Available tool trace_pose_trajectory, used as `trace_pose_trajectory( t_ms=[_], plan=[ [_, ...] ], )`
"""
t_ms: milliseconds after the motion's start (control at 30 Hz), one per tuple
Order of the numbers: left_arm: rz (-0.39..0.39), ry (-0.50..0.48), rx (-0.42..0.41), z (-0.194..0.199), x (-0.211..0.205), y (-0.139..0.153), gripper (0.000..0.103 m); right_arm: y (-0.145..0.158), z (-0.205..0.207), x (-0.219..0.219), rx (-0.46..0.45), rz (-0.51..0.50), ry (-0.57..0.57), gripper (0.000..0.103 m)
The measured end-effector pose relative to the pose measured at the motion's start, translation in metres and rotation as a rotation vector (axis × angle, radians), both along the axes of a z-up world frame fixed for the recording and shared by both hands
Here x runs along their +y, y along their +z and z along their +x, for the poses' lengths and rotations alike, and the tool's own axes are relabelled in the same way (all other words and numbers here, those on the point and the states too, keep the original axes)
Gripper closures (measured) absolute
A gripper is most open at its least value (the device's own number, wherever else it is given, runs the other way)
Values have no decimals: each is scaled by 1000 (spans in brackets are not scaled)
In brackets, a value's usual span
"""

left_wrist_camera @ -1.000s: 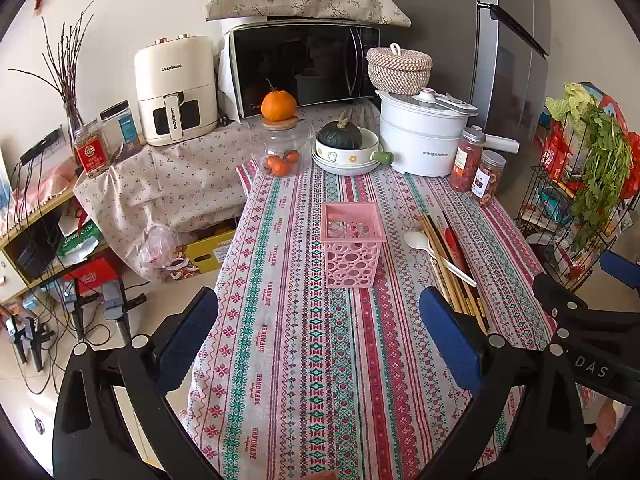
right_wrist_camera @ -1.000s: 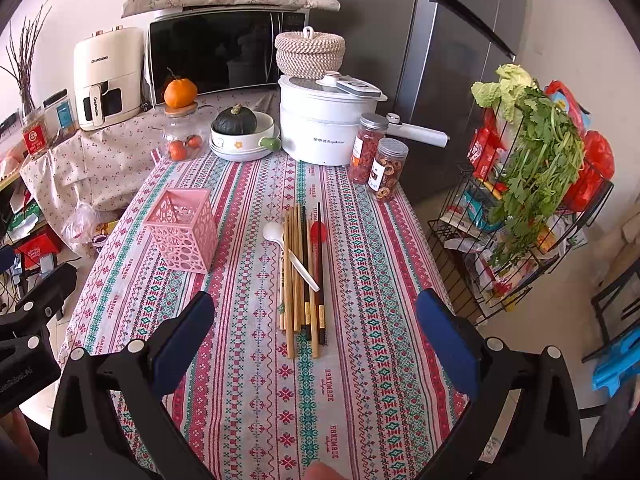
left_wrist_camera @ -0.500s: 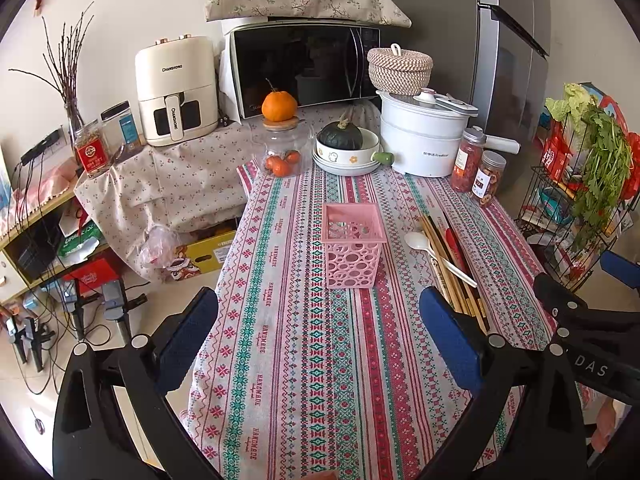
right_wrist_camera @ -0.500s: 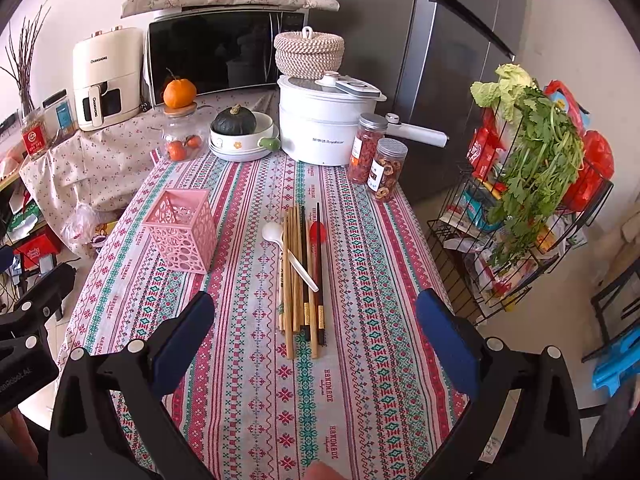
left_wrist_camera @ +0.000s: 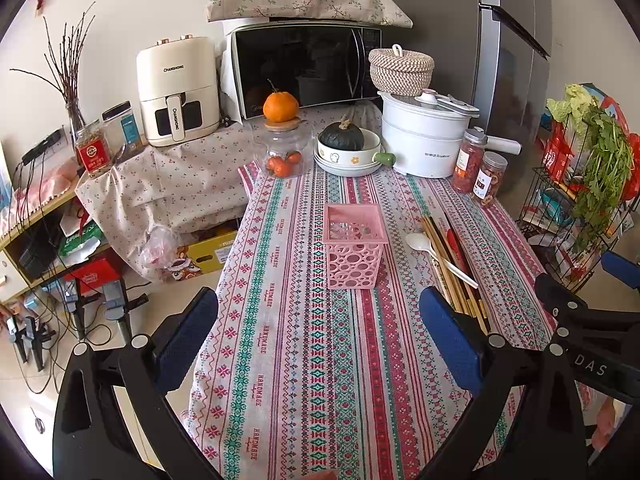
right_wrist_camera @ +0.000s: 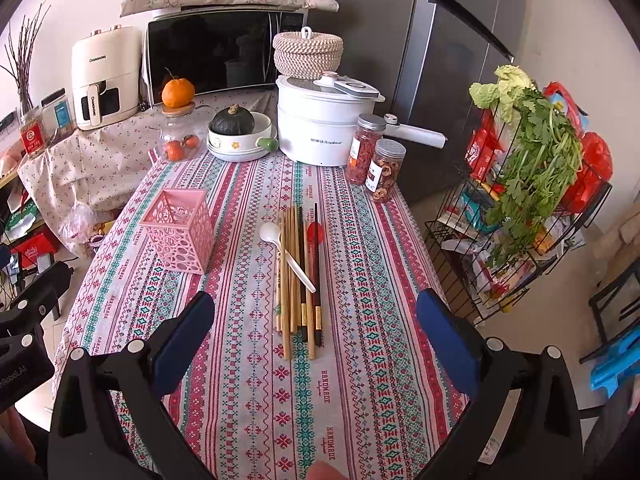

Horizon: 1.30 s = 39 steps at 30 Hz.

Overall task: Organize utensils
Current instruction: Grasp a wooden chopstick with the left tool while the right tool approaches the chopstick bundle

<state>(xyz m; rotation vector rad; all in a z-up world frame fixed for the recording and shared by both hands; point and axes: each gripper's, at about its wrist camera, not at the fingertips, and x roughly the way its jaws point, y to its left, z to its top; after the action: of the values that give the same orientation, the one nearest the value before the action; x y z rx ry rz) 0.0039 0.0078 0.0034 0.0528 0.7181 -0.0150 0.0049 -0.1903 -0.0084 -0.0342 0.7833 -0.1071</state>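
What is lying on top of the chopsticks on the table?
A white spoon lies slanted across the chopsticks. A red spoon lies among them; most of its handle is hidden between the sticks.

In the right wrist view, the utensil basket (right_wrist_camera: 178,230) stands left of centre on the desk (right_wrist_camera: 360,360), with the chopsticks (right_wrist_camera: 298,272) bundled just right of it and a spoon (right_wrist_camera: 286,254) lying across them. Behind, toward the top, sit a cooking pot (right_wrist_camera: 316,128) and two jars (right_wrist_camera: 374,160).

The left gripper's right finger (left_wrist_camera: 448,336) hides the near ends of the chopsticks (left_wrist_camera: 450,264).
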Motion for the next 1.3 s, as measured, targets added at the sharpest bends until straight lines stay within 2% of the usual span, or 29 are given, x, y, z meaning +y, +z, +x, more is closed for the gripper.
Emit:
trace_pose_trajectory(
  t_ms=[267, 367, 433, 500, 533, 700, 767, 800, 933, 1000, 1033, 1067, 1100, 1167, 1300],
  plan=[
    [-16, -19, -39, 4, 1, 11, 6, 6, 5, -9, -34, -27, -15, 5],
    [11, -105, 25, 20, -8, 8, 6, 6, 18, -22, -27, 12, 39, 5],
    [5, -169, 78, 34, -16, 8, 6, -3, 36, -38, 50, 111, 97, 5],
    [19, -212, 109, 41, -27, 0, 6, -13, 51, -55, 131, 198, 83, 5],
    [26, -216, 119, 48, -32, 2, 6, -17, 58, -64, 159, 223, 71, 5],
    [-35, -329, 211, 88, -73, 8, 10, -37, 78, -95, 227, 260, -10, 5],
    [-72, -357, 271, 109, -90, 4, 21, -49, 87, -111, 274, 298, -42, 5],
    [-81, -361, 300, 119, -99, -1, 29, -54, 91, -117, 294, 309, -51, 5],
    [-97, -352, 421, 162, -127, -31, 51, -71, 108, -140, 328, 313, -83, 6],
    [-108, -329, 489, 184, -137, -52, 59, -81, 116, -150, 350, 354, -87, 14],
    [-116, -313, 519, 196, -141, -63, 67, -87, 119, -154, 362, 367, -89, 21],
    [-133, -302, 547, 206, -143, -74, 72, -92, 123, -158, 371, 379, -90, 24],
    [-150, -288, 568, 217, -146, -85, 82, -98, 125, -162, 381, 390, -95, 25],
    [-158, -250, 602, 236, -149, -103, 86, -107, 127, -168, 390, 419, -103, 33],
    [-160, -201, 622, 265, -154, -126, 95, -112, 130, -168, 392, 429, -100, 33]
  ],
)
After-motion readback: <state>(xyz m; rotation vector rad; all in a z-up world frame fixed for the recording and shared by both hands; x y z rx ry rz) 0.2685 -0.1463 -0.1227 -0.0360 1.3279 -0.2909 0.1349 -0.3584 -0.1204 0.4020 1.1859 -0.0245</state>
